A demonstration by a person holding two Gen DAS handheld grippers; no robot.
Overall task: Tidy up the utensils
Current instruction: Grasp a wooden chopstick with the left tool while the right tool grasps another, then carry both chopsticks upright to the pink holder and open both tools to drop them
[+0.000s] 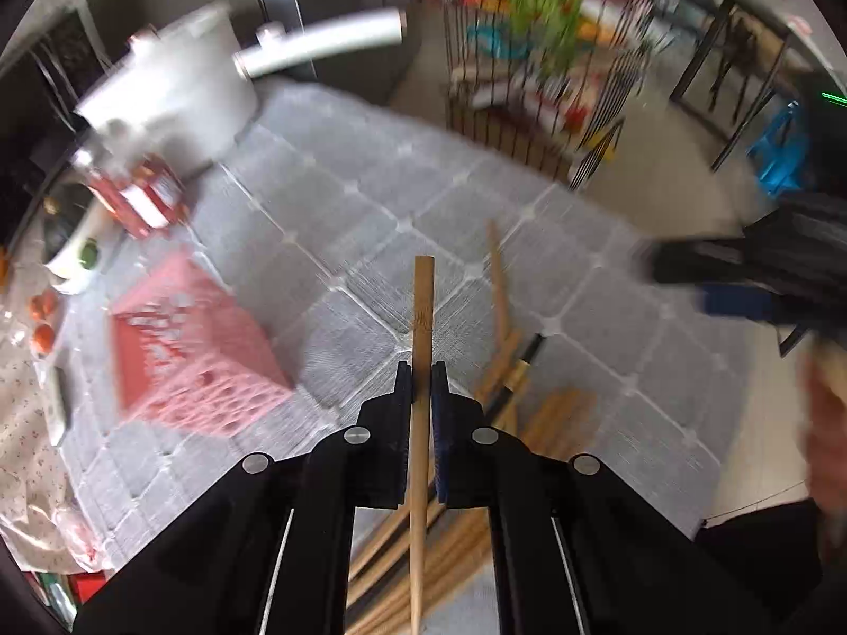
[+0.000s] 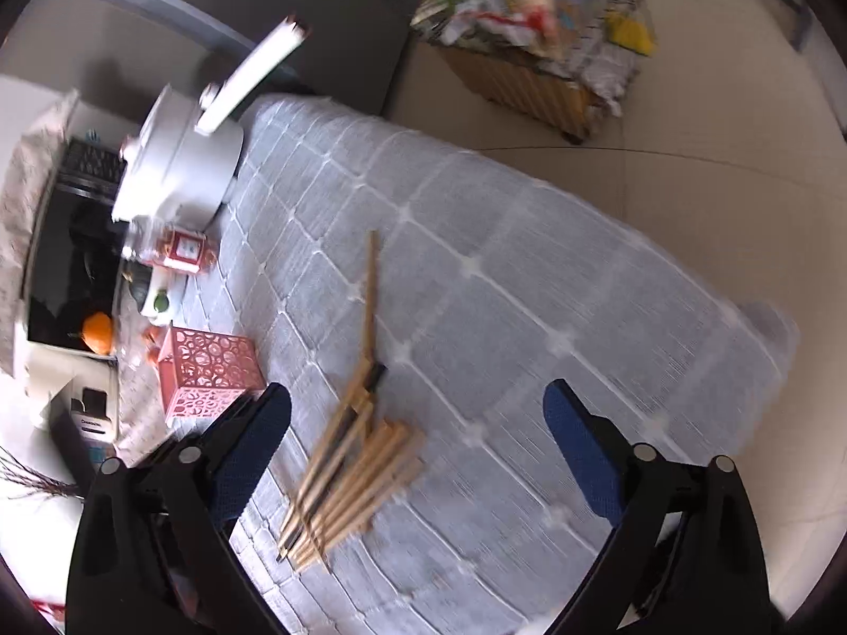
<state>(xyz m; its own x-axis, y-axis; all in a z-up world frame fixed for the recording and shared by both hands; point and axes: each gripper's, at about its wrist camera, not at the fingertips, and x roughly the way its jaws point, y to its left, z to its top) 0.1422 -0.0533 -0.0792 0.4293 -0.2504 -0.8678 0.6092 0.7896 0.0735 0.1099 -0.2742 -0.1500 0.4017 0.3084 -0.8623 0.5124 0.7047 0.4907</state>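
Note:
My left gripper [image 1: 422, 377] is shut on one wooden chopstick [image 1: 423, 307], held above the grey quilted table mat [image 1: 339, 222]. A pile of wooden chopsticks [image 1: 534, 413] lies under and right of it; the pile also shows in the right wrist view [image 2: 349, 471], with one stick [image 2: 370, 291] pointing away. The pink perforated holder [image 1: 196, 349] stands to the left; it shows in the right wrist view [image 2: 204, 373] too. My right gripper [image 2: 418, 413] is open and empty above the pile.
A white pot with a long handle [image 2: 180, 164] stands at the mat's far left corner. A red-labelled jar [image 2: 182, 251], a small bowl [image 2: 159, 296] and oranges [image 2: 98, 330] sit beside it. The mat's edge [image 2: 767, 328] drops to the floor on the right.

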